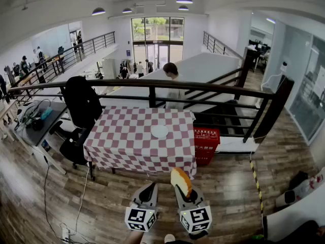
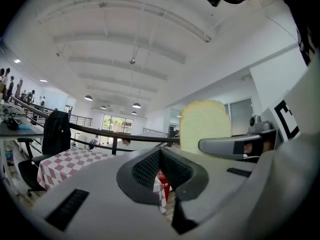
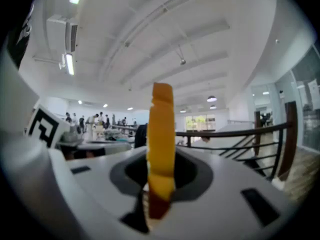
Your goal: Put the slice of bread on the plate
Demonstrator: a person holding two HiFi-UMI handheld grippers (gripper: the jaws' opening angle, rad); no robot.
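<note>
A slice of bread (image 1: 181,182) with a golden crust stands on edge between the jaws of my right gripper (image 1: 184,190), which is shut on it. In the right gripper view the bread (image 3: 161,134) rises edge-on from the right gripper (image 3: 159,184). My left gripper (image 1: 150,189) hovers just left of it with its jaws together and nothing in them. The left gripper view shows the left gripper (image 2: 161,156) and the bread's pale face (image 2: 205,126) to the right. A white plate (image 1: 159,131) lies on the red-and-white checked table (image 1: 127,136), well ahead of both grippers.
A black railing (image 1: 152,85) runs behind the table, with stairs beyond. A black office chair with a jacket (image 1: 81,105) stands at the table's left, next to a cluttered desk (image 1: 35,118). A red box (image 1: 206,144) sits at the table's right. Wooden floor lies between me and the table.
</note>
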